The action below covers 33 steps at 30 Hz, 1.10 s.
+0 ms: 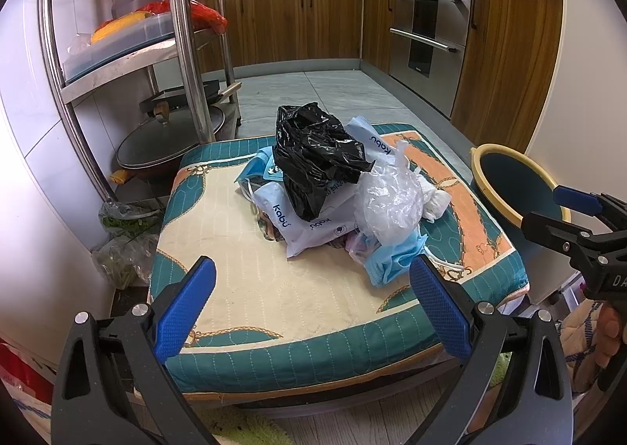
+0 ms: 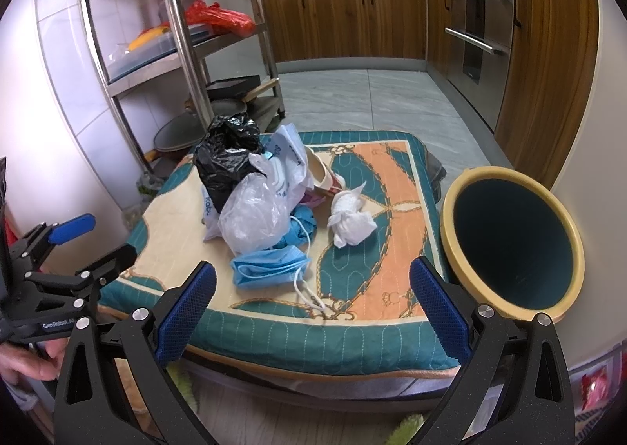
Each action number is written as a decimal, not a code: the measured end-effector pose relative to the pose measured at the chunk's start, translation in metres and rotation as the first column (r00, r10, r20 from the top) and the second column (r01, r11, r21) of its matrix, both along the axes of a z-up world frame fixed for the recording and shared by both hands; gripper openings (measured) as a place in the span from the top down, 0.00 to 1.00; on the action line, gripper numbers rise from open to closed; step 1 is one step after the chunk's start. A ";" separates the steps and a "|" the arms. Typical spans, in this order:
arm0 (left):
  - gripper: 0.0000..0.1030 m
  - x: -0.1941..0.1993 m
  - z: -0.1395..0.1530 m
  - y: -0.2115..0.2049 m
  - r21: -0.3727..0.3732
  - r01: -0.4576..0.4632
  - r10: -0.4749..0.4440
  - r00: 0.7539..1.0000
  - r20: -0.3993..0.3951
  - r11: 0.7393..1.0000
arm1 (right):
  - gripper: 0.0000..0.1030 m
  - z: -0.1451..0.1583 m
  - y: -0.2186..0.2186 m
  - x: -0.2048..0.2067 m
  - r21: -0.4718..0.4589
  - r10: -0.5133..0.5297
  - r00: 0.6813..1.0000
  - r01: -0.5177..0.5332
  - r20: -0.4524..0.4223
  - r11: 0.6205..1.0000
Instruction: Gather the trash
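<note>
Jaws of both grippers released, empty; trash pile (image 2: 254,194) on cushion (image 2: 395,166): light, limp, slippery bags, masks, tissue (image 2: 350,221); pinch bunched folds; bin (image 2: 513,245) beside.

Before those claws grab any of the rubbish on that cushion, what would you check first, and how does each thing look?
1. Left hand-held gripper open, holding nothing: ok.
2. Right hand-held gripper open, holding nothing: ok.
3. Bin upright beside the cushion, mouth unobstructed: ok.
4. Blue face mask lies nearest the right gripper, nothing on top of it: ok.
5. Crumpled white tissue lies apart from the pile: ok.
6. What sits under the black bag: cannot tell.
</note>
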<state>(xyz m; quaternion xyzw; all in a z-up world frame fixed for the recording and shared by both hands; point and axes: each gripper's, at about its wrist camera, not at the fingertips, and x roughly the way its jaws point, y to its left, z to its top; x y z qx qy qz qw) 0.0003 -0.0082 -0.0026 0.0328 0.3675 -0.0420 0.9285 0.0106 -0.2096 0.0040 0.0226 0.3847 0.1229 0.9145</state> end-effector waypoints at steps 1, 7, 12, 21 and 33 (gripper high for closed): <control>0.05 0.000 0.000 0.001 -0.001 -0.001 0.001 1.000 0.000 1.000 | 0.05 0.000 0.000 0.000 0.001 0.000 1.000 0.000 0.000 1.000; 0.05 0.000 0.000 0.001 -0.002 -0.001 0.001 1.000 -0.003 1.000 | 0.05 -0.001 0.000 0.000 0.003 -0.001 1.000 0.001 -0.004 1.000; 0.05 0.001 -0.002 -0.001 -0.001 0.000 0.000 1.000 -0.011 1.000 | 0.05 0.000 0.000 0.000 0.004 -0.003 1.000 0.003 -0.008 1.000; 0.05 0.018 -0.006 0.011 -0.038 -0.041 0.039 0.998 -0.048 0.998 | 0.05 -0.002 -0.004 0.011 0.042 -0.012 0.998 0.014 -0.055 0.999; 0.05 0.078 -0.002 0.024 -0.064 -0.044 0.037 0.993 -0.110 0.997 | 0.06 0.003 -0.002 0.029 0.080 0.034 0.996 -0.027 -0.081 0.996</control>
